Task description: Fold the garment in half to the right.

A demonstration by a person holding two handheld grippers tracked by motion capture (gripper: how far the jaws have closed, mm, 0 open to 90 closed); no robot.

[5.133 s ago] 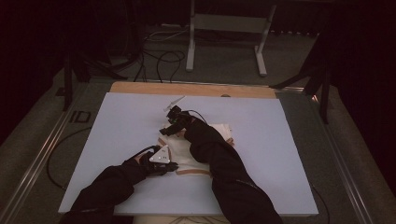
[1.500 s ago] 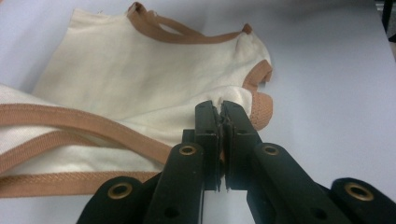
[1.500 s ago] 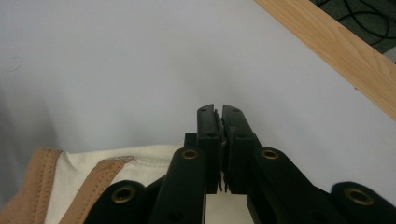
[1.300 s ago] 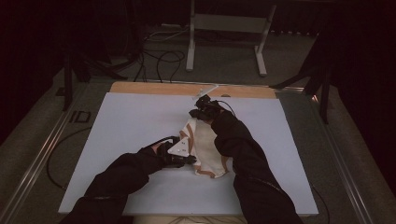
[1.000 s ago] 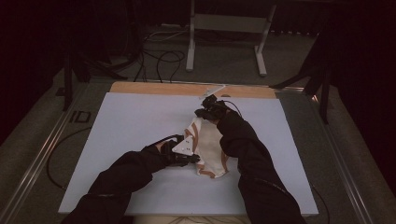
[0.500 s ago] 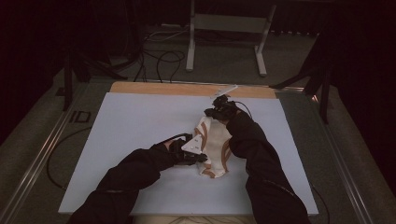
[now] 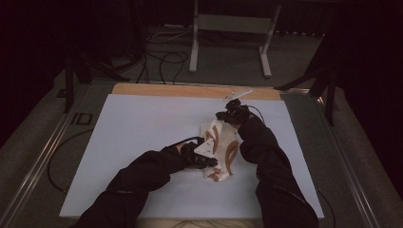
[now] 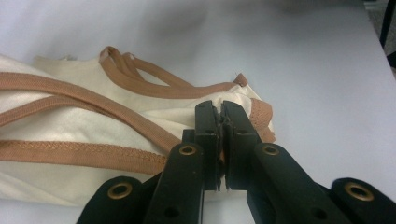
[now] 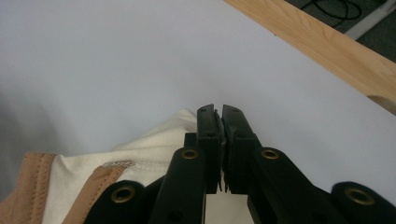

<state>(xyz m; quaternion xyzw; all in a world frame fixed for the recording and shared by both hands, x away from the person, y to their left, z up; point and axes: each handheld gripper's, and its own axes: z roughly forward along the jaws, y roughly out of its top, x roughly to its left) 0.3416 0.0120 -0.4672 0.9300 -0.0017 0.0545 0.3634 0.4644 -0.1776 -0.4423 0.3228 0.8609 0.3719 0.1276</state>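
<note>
Gripping one cream garment [image 7: 221, 149]: two tools, left [image 8: 220, 109] and right [image 9: 219, 112]

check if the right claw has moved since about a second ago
Yes. In the high view the right claw, shut on the cream garment, has moved farther right and closer to the wooden strip at the table's far edge.
</note>
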